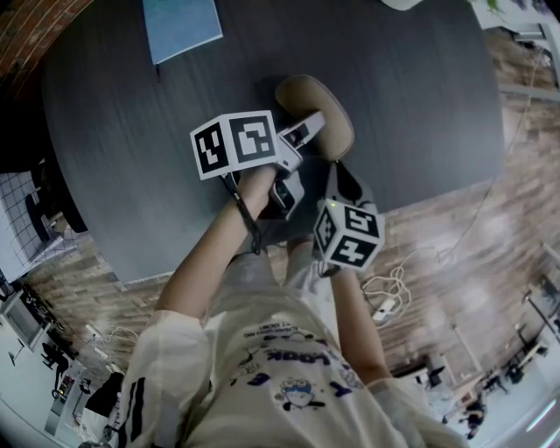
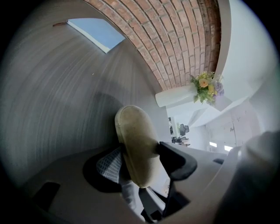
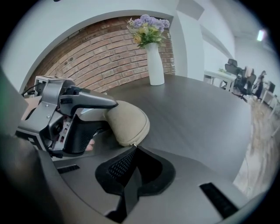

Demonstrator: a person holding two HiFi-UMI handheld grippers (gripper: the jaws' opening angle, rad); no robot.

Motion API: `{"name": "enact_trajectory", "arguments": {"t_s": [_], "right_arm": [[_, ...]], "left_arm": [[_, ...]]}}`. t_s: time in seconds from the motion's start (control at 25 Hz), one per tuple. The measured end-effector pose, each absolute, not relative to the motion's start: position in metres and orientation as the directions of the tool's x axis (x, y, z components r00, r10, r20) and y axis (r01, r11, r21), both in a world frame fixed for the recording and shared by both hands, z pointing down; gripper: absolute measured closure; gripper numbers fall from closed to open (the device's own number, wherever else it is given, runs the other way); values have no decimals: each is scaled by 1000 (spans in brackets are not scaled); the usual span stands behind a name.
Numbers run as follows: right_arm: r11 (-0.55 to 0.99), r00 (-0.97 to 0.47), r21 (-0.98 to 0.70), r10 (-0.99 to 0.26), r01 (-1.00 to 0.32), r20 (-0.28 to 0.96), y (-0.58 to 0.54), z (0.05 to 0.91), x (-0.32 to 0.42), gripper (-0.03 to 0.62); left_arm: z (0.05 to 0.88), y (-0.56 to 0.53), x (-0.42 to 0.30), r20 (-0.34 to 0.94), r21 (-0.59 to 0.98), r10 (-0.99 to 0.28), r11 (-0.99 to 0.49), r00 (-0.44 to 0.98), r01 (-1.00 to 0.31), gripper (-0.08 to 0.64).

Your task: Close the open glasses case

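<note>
A beige glasses case (image 1: 317, 112) lies on the dark round table (image 1: 420, 105). My left gripper (image 1: 306, 136) reaches over it from the left, with one jaw on each side of the case (image 2: 136, 144). Its black right pad (image 2: 177, 159) presses the case's side, and the meshed left pad (image 2: 108, 165) sits against the other. My right gripper (image 1: 337, 173) comes up from below, jaws shut. Their tips (image 3: 132, 149) meet at the small metal zipper pull (image 3: 134, 145) on the case's near corner (image 3: 127, 124). The left gripper (image 3: 107, 120) also shows in the right gripper view.
A light blue sheet (image 1: 179, 26) lies at the table's far left (image 2: 97, 33). A white vase of flowers (image 3: 155, 61) stands at the far edge by the brick wall. The table's near edge runs just below the grippers. Cables (image 1: 387, 293) lie on the wooden floor.
</note>
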State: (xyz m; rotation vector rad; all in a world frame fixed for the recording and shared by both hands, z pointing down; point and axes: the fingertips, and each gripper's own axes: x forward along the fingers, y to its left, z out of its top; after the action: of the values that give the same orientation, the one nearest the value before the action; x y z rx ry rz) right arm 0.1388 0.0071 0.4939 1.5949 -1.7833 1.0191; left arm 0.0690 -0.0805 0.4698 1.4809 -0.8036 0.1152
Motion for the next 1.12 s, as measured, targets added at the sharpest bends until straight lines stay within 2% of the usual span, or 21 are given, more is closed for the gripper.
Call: {"name": "enact_trajectory", "arguments": {"t_s": [0.24, 0.64, 1.12], "right_arm": [[81, -190, -176, -588, -981, 786, -14, 492, 160, 591], [265, -282, -159, -530, -951, 800, -43, 487, 178, 591], [622, -445, -155, -344, -768, 827, -92, 489, 160, 591]], "left_arm": [[469, -80, 67, 530, 840, -397, 130, 749, -526, 299], [467, -80, 71, 538, 837, -386, 134, 750, -531, 296], [470, -81, 68, 567, 818, -357, 139, 742, -558, 295]]}}
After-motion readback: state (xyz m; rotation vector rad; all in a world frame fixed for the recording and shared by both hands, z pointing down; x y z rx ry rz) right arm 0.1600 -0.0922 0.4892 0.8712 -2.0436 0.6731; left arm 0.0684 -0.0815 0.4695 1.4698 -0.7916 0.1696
